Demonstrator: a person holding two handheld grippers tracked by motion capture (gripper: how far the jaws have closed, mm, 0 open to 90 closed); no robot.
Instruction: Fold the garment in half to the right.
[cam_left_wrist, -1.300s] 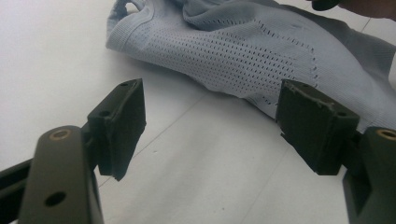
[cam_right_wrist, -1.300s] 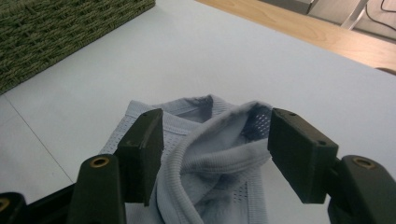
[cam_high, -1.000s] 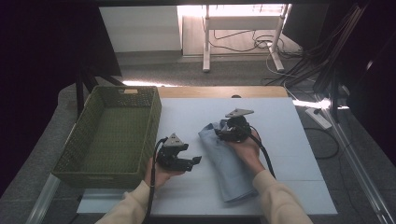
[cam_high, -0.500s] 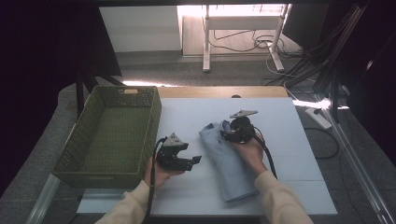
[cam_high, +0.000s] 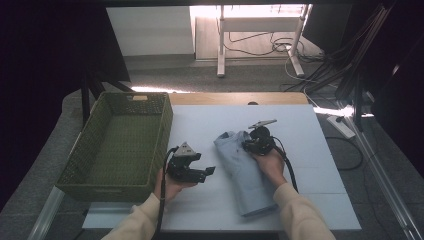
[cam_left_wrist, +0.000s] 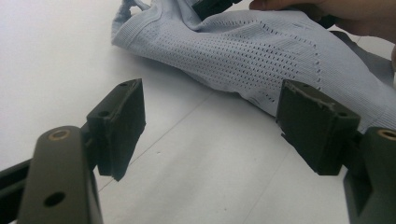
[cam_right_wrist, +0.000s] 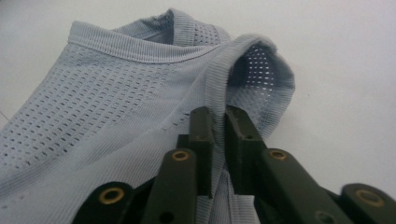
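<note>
1. Since a second ago, the right gripper (cam_high: 248, 145) has slid a little toward the far right along the garment, and its jaws have just been closing; they now pinch a ribbed hem fold of the pale blue perforated knit garment (cam_high: 245, 167), with the fabric pressed between the pads.
2. That garment lies flat on the white table top (cam_high: 300, 130), running from near the table's middle down toward the person's right forearm, its ribbed opening at the far end.
3. Seen in the right gripper view, the ribbed edge (cam_right_wrist: 217, 88) rises in a small ridge right where the two black jaws meet.
4. At the garment's left, the left gripper (cam_high: 207, 171) rests low over the table, jaws spread wide with nothing between them; bare table shows in the gap in the left gripper view.
5. Left of that gripper, a green woven rectangular basket (cam_high: 165, 125) stands well apart from the garment.
</note>
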